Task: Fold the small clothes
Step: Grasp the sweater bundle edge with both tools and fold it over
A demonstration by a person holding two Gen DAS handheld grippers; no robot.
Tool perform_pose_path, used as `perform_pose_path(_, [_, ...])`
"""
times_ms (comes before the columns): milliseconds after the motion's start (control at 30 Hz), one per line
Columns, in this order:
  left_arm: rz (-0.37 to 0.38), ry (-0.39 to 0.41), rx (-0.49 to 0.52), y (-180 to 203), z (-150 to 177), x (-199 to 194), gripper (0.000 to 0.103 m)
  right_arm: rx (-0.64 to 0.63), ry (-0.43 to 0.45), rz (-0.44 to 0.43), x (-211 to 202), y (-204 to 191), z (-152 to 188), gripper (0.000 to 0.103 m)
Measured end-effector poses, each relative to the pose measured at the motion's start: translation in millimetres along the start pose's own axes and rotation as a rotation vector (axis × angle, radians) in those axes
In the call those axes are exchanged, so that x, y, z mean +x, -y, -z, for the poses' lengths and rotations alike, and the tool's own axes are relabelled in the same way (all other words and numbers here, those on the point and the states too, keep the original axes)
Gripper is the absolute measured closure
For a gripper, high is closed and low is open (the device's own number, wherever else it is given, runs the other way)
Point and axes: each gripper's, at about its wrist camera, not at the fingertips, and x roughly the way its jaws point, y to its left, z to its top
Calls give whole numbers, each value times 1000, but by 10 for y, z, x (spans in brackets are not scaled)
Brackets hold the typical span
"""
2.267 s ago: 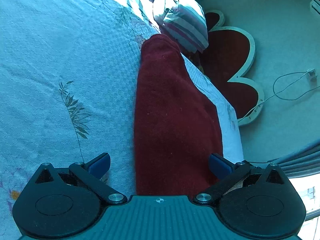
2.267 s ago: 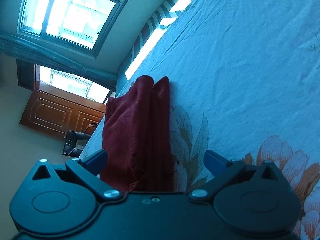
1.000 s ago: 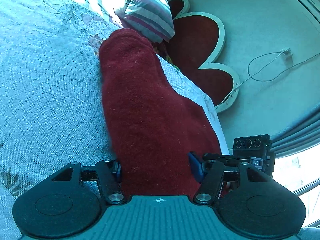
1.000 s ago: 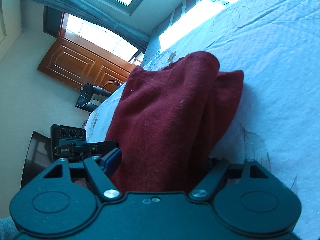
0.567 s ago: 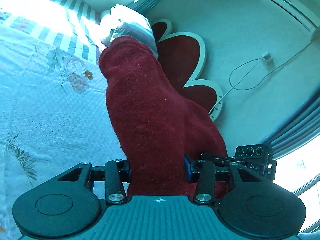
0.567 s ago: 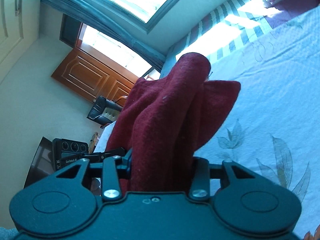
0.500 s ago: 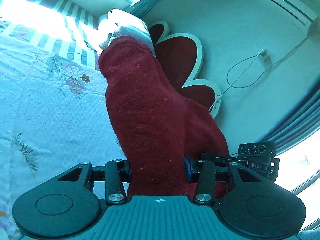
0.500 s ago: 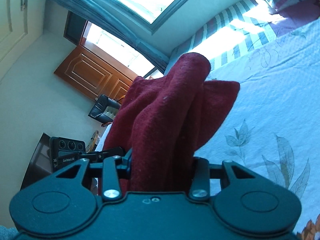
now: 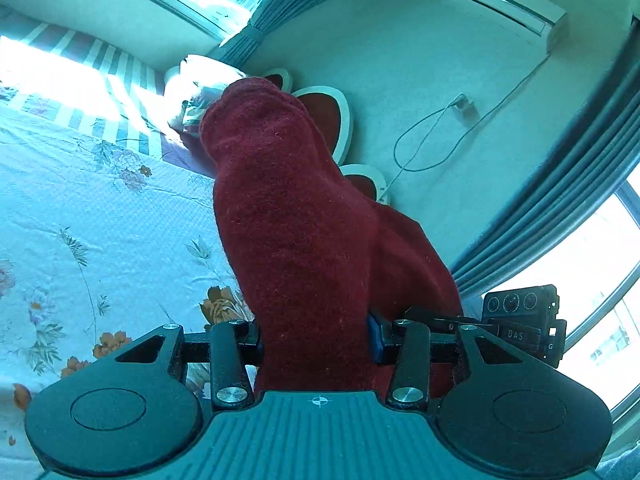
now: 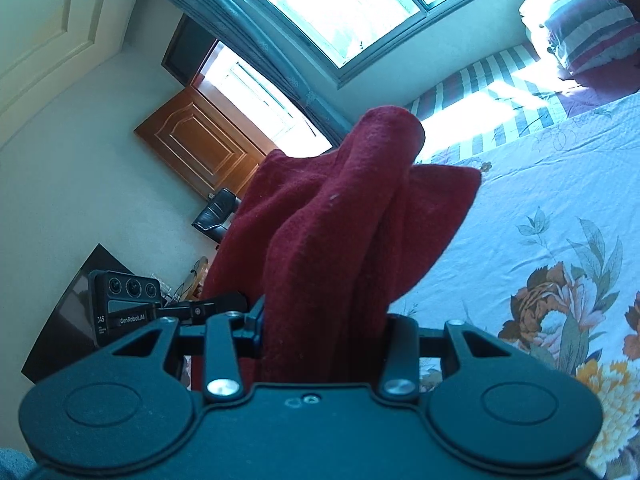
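- Left wrist view: the left gripper (image 9: 316,340) is found clamped on one end of the dark red garment (image 9: 296,224), which fills the centre of the frame and rises toward the upper middle. The garment is held clear of the floral bedsheet (image 9: 80,216), seen at left. The right gripper (image 9: 516,328) is noted at lower right, beside the same cloth. A striped pillow (image 9: 196,92) is seen at upper left.
- Right wrist view: the right gripper (image 10: 324,328) is found closed on the dark red garment (image 10: 340,220), bunched in loose vertical folds at frame centre. The left gripper (image 10: 132,308) is visible at lower left. The floral bedsheet (image 10: 560,220) occupies the right side.
- Progress: the garment is judged lifted by both ends; no finished fold is evident, and the laying down and folding over remain to be done.
- Change: 2.3 seconds ago both grippers were open and the garment lay flat on the sheet; it has since been gripped and raised.
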Motion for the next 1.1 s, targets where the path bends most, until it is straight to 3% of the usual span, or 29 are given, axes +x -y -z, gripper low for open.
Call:
perform_pose_path(267, [8, -13, 27, -103, 61, -519, 59, -28, 32, 34, 125, -545, 310, 62])
perform_pose_path(533, [-17, -23, -4, -540, -205, -329, 59, 7, 9, 43, 557, -390, 163, 62])
perform_pose_path(767, [-81, -43, -58, -1067, -500, 117, 59, 43, -49, 21, 1071, 86, -175, 62])
perform_pose_path(1100, [-122, -135, -204, -2195, -432, 991, 59, 202, -163, 12, 1980, 1194, -226, 62])
